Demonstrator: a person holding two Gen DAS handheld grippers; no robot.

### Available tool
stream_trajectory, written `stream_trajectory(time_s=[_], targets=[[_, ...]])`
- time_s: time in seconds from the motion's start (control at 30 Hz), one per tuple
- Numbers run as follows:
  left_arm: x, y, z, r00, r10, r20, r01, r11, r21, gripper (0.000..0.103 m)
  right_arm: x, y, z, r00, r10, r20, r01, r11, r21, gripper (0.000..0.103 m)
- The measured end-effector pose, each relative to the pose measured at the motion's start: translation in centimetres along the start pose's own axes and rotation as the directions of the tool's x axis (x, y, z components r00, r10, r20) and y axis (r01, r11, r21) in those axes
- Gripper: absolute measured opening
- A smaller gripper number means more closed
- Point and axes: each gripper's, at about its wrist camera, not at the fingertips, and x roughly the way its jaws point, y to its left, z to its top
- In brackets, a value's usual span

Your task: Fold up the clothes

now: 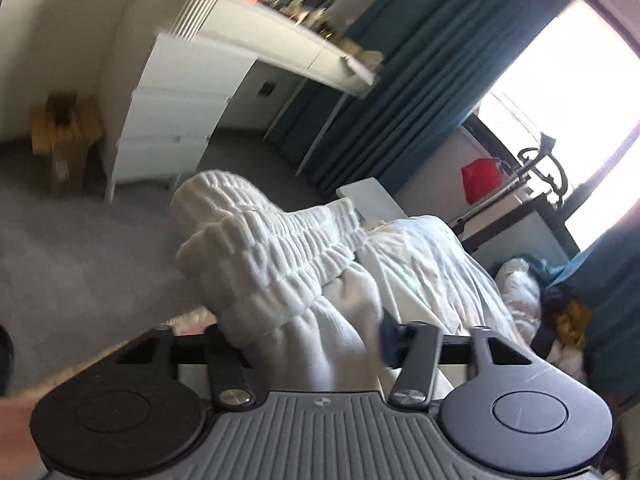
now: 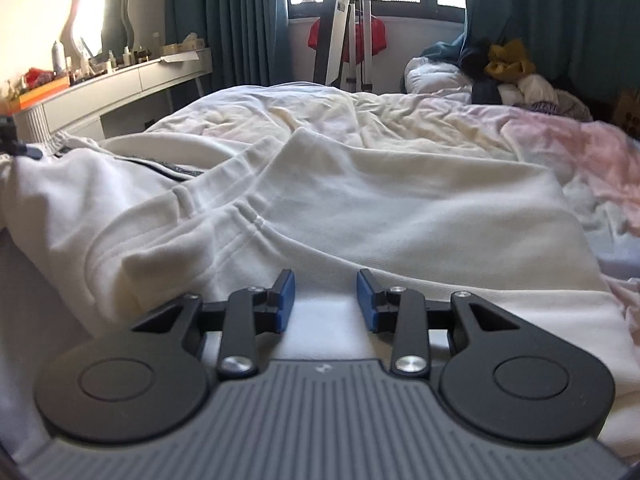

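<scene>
A white knit garment with a gathered elastic waistband [image 1: 272, 248] is bunched up between the fingers of my left gripper [image 1: 308, 340]. The gripper is shut on it. Its right blue pad [image 1: 386, 340] lies against the cloth, and the cloth hides the left pad. In the right wrist view the same white garment [image 2: 360, 208] lies spread and creased across the bed. My right gripper [image 2: 326, 300] sits low over the garment's near edge. Its blue pads [image 2: 286, 300] stand apart, and flat white cloth shows in the gap between them.
The bed's pale crumpled duvet [image 2: 320, 120] stretches back to a pile of clothes [image 2: 512, 68] by the teal curtains [image 2: 228, 20]. A white dressing table [image 2: 120, 80] with small items stands at the left. A folded stand [image 2: 348, 32] leans at the window. Grey carpet [image 1: 80, 240] lies beside the bed.
</scene>
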Motion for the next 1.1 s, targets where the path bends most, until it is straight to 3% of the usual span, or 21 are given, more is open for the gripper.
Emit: stream_trajectory(time_s=[0.03,0.17,0.33,0.47,0.6,0.7,0.8,0.87,0.93,1.07,1.1], targets=[[-0.5,-0.8,0.0,1.0,0.009,0.022,-0.01,0.999,0.031,0.039,0.0,0.0,0.0,1.0,0.002,-0.001,-0.002,1.0,0.007,0.037],[-3.3,-6.2,-0.5,0.99,0.012,0.142,-0.04,0.979,0.2,0.032,-0.2,-0.2,0.5,1.0,0.011,-0.012,-0.011,0.999,0.031,0.037],[-8.0,-15.4,-1.7,0.947,-0.119,0.298,-0.002,0.926,0.376,0.031,-2.1,-3.6,1.7,1.0,0.024,0.003,-0.025,0.974,0.224,0.038],[-12.3,-23.5,-5.5,0.893,-0.273,0.358,0.052,0.852,0.52,0.031,-4.5,-7.4,2.5,0.999,-0.037,0.033,0.025,0.946,0.322,0.038],[-14.9,-31.4,-11.6,0.839,-0.414,0.352,0.095,0.75,0.654,0.031,-7.2,-12.1,3.2,0.995,-0.084,0.059,0.051,0.902,0.429,0.038],[-15.2,-36.1,-17.4,0.821,-0.486,0.301,0.115,0.656,0.746,0.031,-9.1,-16.9,3.3,0.992,-0.106,0.066,0.06,0.872,0.486,0.038],[-14.5,-39.3,-24.5,0.822,-0.528,0.214,0.109,0.515,0.85,0.031,-10.2,-22.0,2.5,0.991,-0.129,0.034,0.087,0.818,0.568,0.04],[-13.4,-40.1,-29.2,0.834,-0.536,0.126,0.118,0.398,0.91,0.03,-11.1,-25.3,1.4,0.99,-0.135,0.036,0.077,0.74,0.668,0.04],[-12.1,-40.4,-33.8,0.854,-0.52,0.028,0.137,0.276,0.951,0.029,-11.6,-27.7,0.4,0.993,-0.096,0.069,0.012,0.664,0.748,0.04],[-9.1,-39.7,-41.8,0.907,-0.403,-0.122,0.148,0.034,0.988,0.028,-11.0,-30.6,-1.3,0.987,0.042,0.152,-0.152,0.527,0.836,0.04],[-9.0,-39.3,-42.5,0.906,-0.407,-0.116,0.134,0.016,0.991,0.028,-10.7,-31.1,-1.7,0.983,0.072,0.168,-0.182,0.496,0.849,0.039]])
